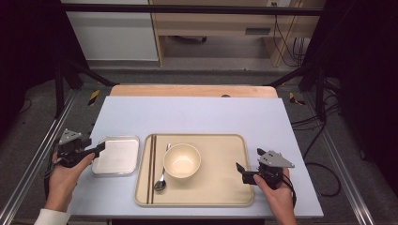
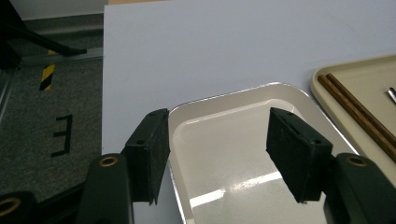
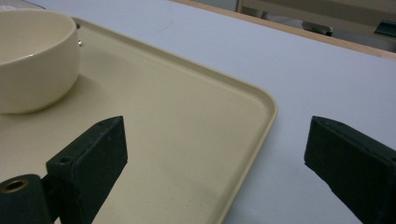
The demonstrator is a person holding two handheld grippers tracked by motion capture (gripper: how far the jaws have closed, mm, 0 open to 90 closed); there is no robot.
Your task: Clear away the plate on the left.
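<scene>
- Jaws of left gripper (image 2: 217,156) are apart, w/ the near-left corner of the small metal tray (image 2: 243,154) between them; one pad is outside the rim, the other over the tray floor. Pads do not press on it as far as I can see.
- In the high view, left gripper (image 1: 99,149) is at lower left of frame, its tips at the left edge of the metal tray (image 1: 117,157), a hand behind it.
- Jaws of right gripper (image 3: 224,163) are wide apart, nothing clamped; the rounded corner of the beige serving tray (image 3: 261,100) lies between them, lower centre of frame.
- High view: right gripper (image 1: 241,172) is at lower right, just at the right rim of the serving tray (image 1: 232,187).
- On the serving tray: cream bowl (image 1: 181,160) in the centre, metal spoon (image 1: 162,176) just left of it, brown chopsticks (image 1: 152,166) further left, parallel to the tray's left rim.
- Metal tray sits on the pale table (image 1: 197,115), just beside the serving tray's left side, approx. mid-left of frame.
</scene>
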